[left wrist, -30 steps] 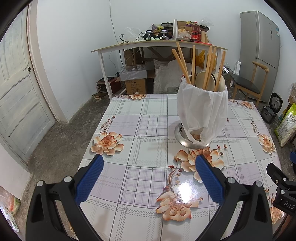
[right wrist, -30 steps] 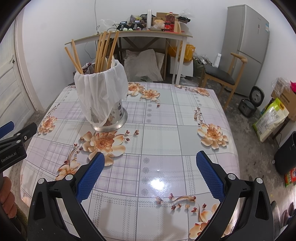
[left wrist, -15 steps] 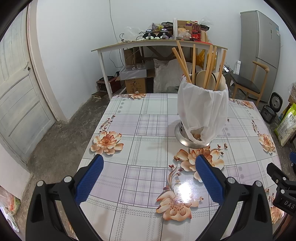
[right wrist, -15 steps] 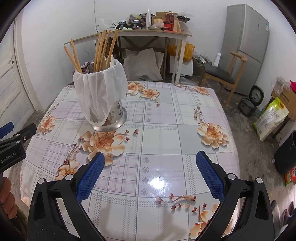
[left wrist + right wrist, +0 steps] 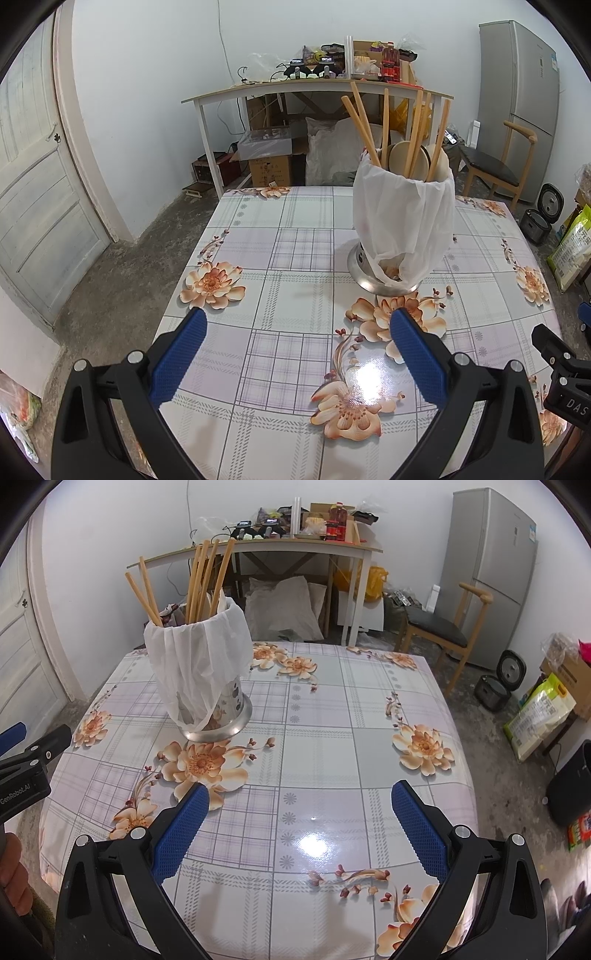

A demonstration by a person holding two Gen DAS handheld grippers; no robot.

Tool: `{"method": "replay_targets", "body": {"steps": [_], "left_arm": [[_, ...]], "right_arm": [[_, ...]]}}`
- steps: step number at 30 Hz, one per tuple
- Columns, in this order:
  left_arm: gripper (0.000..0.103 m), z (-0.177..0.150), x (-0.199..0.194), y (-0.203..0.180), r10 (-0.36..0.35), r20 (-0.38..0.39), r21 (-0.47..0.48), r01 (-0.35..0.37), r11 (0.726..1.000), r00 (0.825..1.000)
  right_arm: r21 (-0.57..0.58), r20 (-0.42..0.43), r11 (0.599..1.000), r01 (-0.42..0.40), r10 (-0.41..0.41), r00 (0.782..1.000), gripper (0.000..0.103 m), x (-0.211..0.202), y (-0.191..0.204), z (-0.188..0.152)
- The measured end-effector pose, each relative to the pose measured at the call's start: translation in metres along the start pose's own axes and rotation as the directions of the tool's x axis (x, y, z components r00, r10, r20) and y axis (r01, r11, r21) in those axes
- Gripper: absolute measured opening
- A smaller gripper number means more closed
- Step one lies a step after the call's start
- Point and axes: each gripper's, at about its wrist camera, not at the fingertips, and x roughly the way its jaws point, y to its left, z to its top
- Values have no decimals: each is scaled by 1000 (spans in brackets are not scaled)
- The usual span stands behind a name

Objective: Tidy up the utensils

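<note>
Left claw [image 5: 295,332] and right claw [image 5: 299,805] spread wide, empty, chopsticks [image 5: 384,125] upright in holder [image 5: 402,221], perhaps spoons too.

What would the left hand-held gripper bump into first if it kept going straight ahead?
Probably the flowered table: the left hand-held gripper aims slightly down at bare tablecloth. The bag-covered utensil holder sits right of that line.

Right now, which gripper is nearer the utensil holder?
The left gripper. The holder stands just beyond its right finger, while from the right gripper it sits farther off, up to the left. Both are open and empty.
</note>
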Motion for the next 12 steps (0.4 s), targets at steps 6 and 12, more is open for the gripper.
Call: {"method": "replay_targets", "body": {"steps": [6, 12], "left_arm": [[97, 0, 0, -2, -3, -4, 2, 3, 1000, 1000], [97, 2, 0, -3, -3, -5, 2, 3, 1000, 1000]], "right_arm": [[0, -3, 1000, 1, -1, 1000, 95, 1, -1, 0], [-1, -3, 1000, 5, -5, 1000, 95, 1, -1, 1]]}}
